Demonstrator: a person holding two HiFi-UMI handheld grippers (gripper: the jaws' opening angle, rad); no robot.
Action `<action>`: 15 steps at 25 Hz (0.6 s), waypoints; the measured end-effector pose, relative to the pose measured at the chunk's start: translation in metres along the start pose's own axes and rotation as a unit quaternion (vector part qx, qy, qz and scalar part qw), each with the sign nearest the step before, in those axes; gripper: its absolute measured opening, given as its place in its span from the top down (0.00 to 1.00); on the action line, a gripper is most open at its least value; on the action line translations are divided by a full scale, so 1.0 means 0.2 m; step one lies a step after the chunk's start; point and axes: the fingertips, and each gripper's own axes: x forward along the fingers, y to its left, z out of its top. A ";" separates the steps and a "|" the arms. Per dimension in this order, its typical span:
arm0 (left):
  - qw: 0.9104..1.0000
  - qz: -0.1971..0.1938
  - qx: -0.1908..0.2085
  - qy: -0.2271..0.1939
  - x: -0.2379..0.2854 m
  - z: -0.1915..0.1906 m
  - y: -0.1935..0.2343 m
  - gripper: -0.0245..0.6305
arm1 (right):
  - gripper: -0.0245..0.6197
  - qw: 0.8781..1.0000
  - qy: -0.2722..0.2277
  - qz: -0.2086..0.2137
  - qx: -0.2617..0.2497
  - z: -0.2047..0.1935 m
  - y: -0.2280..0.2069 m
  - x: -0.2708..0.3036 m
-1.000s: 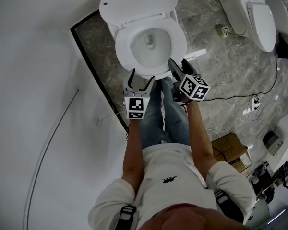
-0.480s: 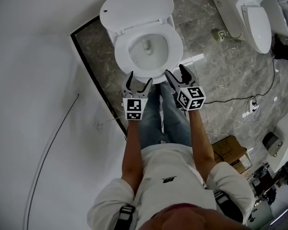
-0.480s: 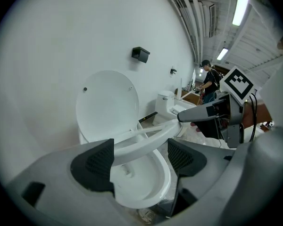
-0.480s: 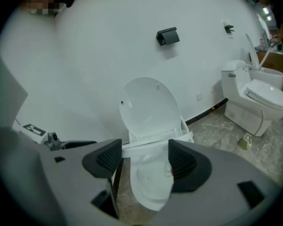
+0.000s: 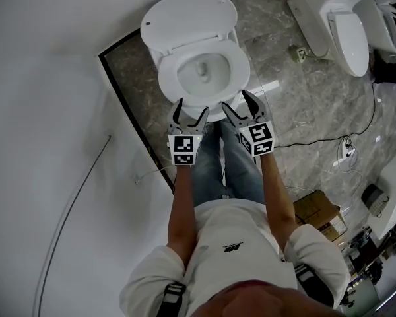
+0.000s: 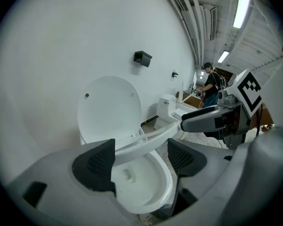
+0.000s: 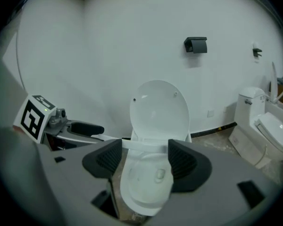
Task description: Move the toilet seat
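Left gripper (image 5: 192, 107) and right gripper (image 5: 235, 100) open at the front of the bowl (image 6: 155, 194), toilet seat (image 6: 146, 142) tilted partway up.

Nearest, legs in jeans (image 5: 214, 164) before the bowl, with both grippers side by side just over its front rim. Left jaws spread wide, gripping nothing, framing the slanted seat from the side. Right jaws likewise apart, the seat's front edge running across the gap; contact with either pad impossible to tell. Seat raised off the bowl, well short of the upright lid (image 6: 108, 107) behind. Farther back, white wall (image 7: 108, 46) with a black box (image 7: 195, 44) mounted on it; off to the right, a second toilet (image 7: 269, 126) on marbled floor (image 5: 303, 91).
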 end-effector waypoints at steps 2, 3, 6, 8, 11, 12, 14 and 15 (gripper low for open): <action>1.000 0.000 -0.001 0.000 0.00 0.02 0.01 0.41 | 0.46 1.000 0.000 0.004 -0.004 0.03 0.00 0.01; 1.000 0.000 -0.002 -0.001 0.01 0.03 0.01 0.41 | 0.46 1.000 -0.001 0.007 -0.003 0.04 0.01 0.02; 1.000 -0.001 -0.004 -0.002 0.01 0.05 0.03 0.41 | 0.46 1.000 -0.001 0.014 -0.011 0.07 0.02 0.04; 1.000 -0.003 -0.007 -0.001 0.01 0.06 0.04 0.41 | 0.47 1.000 -0.003 0.016 -0.011 0.10 0.02 0.05; 1.000 -0.003 -0.009 0.001 0.02 0.10 0.05 0.41 | 0.48 1.000 0.000 0.016 -0.016 0.12 0.02 0.05; 1.000 -0.003 -0.010 0.001 0.02 0.11 0.06 0.41 | 0.49 1.000 0.002 0.016 -0.022 0.12 0.03 0.05; 1.000 -0.002 -0.013 0.000 0.02 0.13 0.07 0.41 | 0.50 0.999 0.003 0.012 -0.030 0.13 0.03 0.06; 1.000 0.000 -0.013 -0.001 0.03 0.13 0.08 0.41 | 0.51 0.999 0.002 0.009 -0.032 0.14 0.03 0.06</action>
